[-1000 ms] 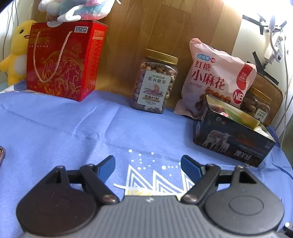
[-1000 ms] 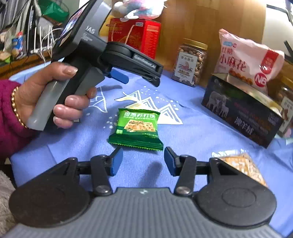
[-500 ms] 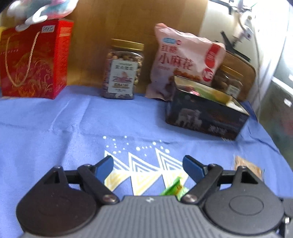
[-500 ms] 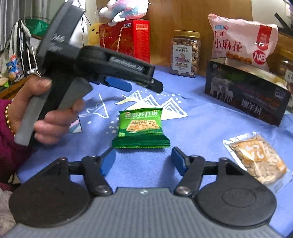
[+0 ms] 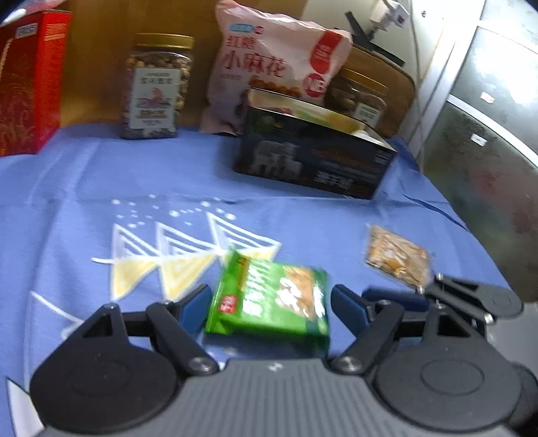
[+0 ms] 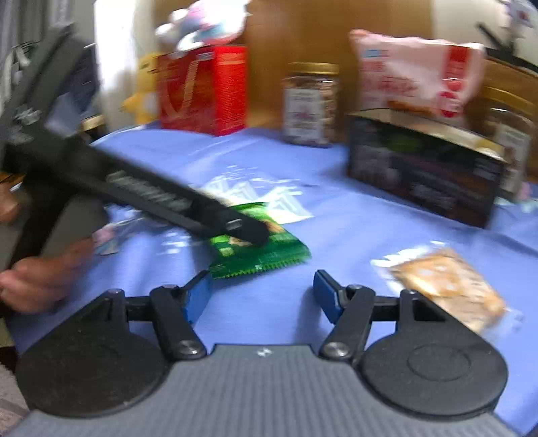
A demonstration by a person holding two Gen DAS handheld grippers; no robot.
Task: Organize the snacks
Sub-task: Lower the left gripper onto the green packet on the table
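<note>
The blue cloth (image 5: 84,174) with its white and yellow triangle print covered the whole table. At its far edge we had the red gift box (image 5: 28,84), then the pink snack bag (image 5: 275,67) leaning behind the open dark box (image 5: 312,161), whose sheep picture faced us. The nut jar (image 5: 156,87) with a gold lid stood between the red box and the pink bag, and a second jar (image 5: 361,97) sat behind the dark box. In the right wrist view a plush toy (image 6: 205,23) rested on top of the red box, with a yellow plush (image 6: 144,90) beside it.

Our left gripper (image 5: 270,302) was held low over the cloth with its blue-tipped fingers spread wide, one on each side of the green cracker packet (image 5: 272,299). The packet lay flat between them, and we could not tell whether either tip touched it. From the right wrist view the left gripper's black arm reached over that same packet (image 6: 259,248), our left hand (image 6: 40,279) around its handle.

Our right gripper (image 6: 262,295) was also spread apart with nothing between its tips, just short of the green packet. The clear packet of tan crackers (image 5: 398,260) lay on the cloth to the right, apart from the green one and near our right gripper's outer finger.
</note>
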